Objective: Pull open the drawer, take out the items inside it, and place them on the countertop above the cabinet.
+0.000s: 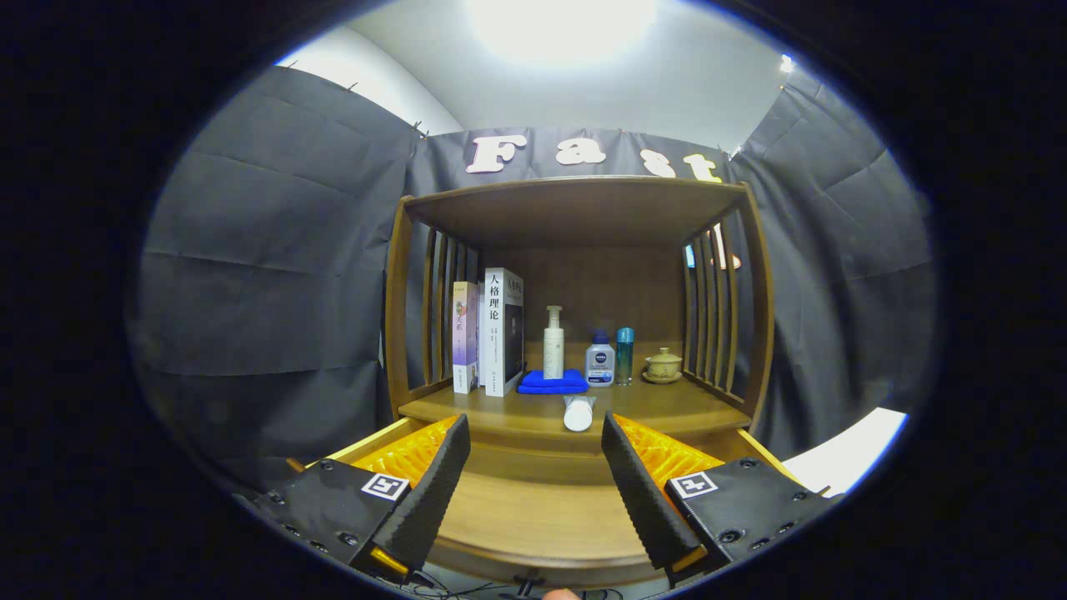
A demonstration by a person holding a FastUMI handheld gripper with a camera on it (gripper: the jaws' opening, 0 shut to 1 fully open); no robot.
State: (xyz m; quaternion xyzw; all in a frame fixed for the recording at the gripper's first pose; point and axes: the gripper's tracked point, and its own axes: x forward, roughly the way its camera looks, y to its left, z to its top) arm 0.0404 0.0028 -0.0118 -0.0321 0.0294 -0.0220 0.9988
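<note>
Here the gripper (533,467) hangs in front of a wooden cabinet (754,333), and its two fingers stand wide apart with nothing between them. Under and between the fingers the drawer (533,517) is pulled out toward the camera; its wooden bottom shows bare in the part that is visible. Just beyond the fingertips, at the front edge of the countertop (667,404), a white tube (578,412) lies on its side with its round end turned to the camera. Further back on the countertop a folded blue cloth (552,383) lies flat, and a white pump bottle (553,343) stands at it; whether the bottle stands on the cloth or just behind it cannot be told. To the right of the cloth stand a small bottle with a dark blue cap (599,360), then a slim teal bottle (624,355), and then a small lidded ceramic cup on a saucer (663,365). To the left of the cloth two books (490,333) stand upright near the slatted side of the cabinet.
</note>
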